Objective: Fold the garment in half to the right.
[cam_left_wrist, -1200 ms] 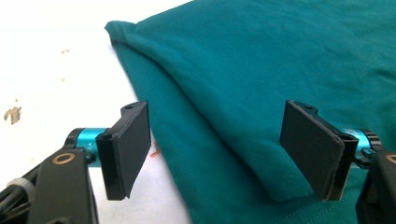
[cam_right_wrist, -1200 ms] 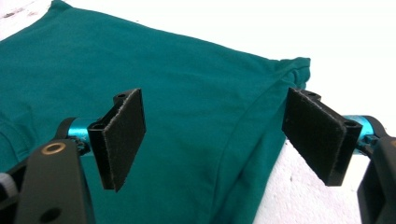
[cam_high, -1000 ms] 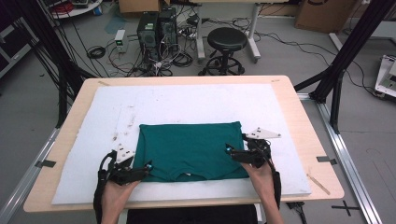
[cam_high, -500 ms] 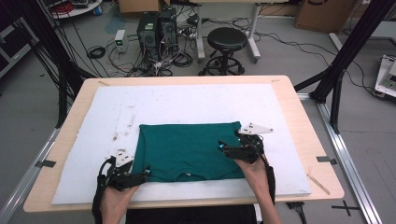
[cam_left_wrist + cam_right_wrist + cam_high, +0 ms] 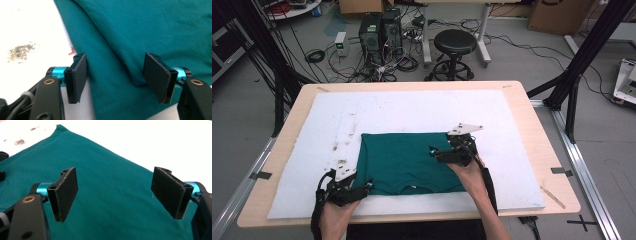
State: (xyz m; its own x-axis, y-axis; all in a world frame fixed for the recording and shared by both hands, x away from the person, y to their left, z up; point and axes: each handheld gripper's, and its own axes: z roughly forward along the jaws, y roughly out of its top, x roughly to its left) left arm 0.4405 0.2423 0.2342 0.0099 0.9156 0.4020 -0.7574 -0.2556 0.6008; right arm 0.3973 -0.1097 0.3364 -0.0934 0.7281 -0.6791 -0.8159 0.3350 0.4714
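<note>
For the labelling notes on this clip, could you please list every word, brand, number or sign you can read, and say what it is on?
No text can be read.
Cardboard box at the top right of the high view: dark print, too blurred to read.
Green shirt: a pale speck at the collar, perhaps a label, too small to read.
Small orange mark beside the shirt's edge in the left gripper view: not legible as a letter or sign.

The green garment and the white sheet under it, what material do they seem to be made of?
The green garment looks like a knitted cotton-type fabric, matte: a fine woven grain, soft folds and a stitched hem show in the left gripper view. The white sheet seems a soft, dull foam or felt pad, with grey smudges; its exact material is not clear.
</note>
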